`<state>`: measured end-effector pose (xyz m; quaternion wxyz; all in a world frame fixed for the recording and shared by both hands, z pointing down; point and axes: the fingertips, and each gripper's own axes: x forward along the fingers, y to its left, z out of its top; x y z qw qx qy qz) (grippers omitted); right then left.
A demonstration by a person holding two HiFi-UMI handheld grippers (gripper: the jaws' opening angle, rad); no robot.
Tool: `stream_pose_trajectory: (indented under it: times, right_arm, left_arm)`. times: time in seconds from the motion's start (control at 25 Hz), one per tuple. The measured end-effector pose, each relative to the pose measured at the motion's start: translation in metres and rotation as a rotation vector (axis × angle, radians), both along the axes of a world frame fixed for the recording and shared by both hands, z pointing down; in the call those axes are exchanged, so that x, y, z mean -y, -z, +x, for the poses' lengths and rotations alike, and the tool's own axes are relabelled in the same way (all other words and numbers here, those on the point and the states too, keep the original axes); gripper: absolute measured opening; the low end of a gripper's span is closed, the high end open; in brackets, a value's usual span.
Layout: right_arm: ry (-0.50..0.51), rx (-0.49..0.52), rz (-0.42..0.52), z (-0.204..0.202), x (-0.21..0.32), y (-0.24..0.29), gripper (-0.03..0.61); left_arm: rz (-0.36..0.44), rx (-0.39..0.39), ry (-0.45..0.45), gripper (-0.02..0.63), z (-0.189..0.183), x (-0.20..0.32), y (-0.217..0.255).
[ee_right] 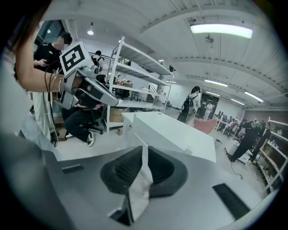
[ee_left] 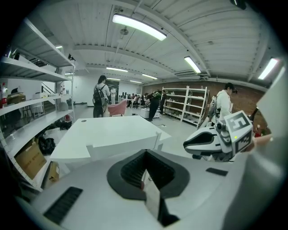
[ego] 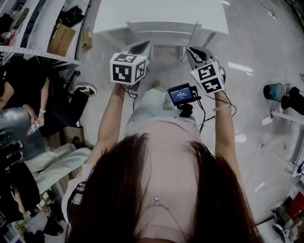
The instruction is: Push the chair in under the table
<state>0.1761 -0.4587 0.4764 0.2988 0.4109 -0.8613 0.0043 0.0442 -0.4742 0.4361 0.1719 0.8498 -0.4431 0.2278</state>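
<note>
The white table [ego: 156,12] stands straight ahead at the top of the head view. A white chair [ego: 161,28] is tucked against its front edge, with only the back showing. My left gripper [ego: 141,47] hovers just short of the chair back's left end with its jaws shut and nothing in them. My right gripper [ego: 195,52] hangs near the right end, its pads a narrow slit apart and holding nothing. In the left gripper view, the chair back [ee_left: 121,146] lies beyond the closed jaws and the right gripper [ee_left: 211,143] floats alongside. The table [ee_right: 180,130] fills the right gripper view's middle.
Metal shelving [ego: 42,28] with cardboard boxes [ego: 61,39] runs along the left. A seated person [ego: 28,95] is close beside it. Cables and dark gear [ego: 278,92] lie on the floor at the right. More shelves [ee_left: 184,103] and standing people fill the far room.
</note>
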Motion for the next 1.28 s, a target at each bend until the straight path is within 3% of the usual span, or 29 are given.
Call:
stream_pose_trajectory:
  times: [0.4,0.6,1.04,1.28]
  right_arm:
    - [-0.006,0.041,0.017,-0.004,-0.028,0.012,0.055]
    - [-0.015,0.066,0.018,-0.020,-0.043,0.016,0.050]
    - [-0.058,0.118,0.042,-0.073,-0.086,0.035,0.041]
    - [-0.093,0.160,0.061,-0.107,-0.114,0.052,0.038]
  left_arm:
    - [-0.044,-0.041,0.002,0.008,-0.002,-0.036,-0.004]
    - [-0.054,-0.042,0.014,0.008,-0.024,-0.056,-0.008]
    - [-0.007,-0.136,0.021,0.008,-0.071,-0.095,0.018]
    - [0.011,-0.124,-0.005,0.008,-0.101,-0.122,0.032]
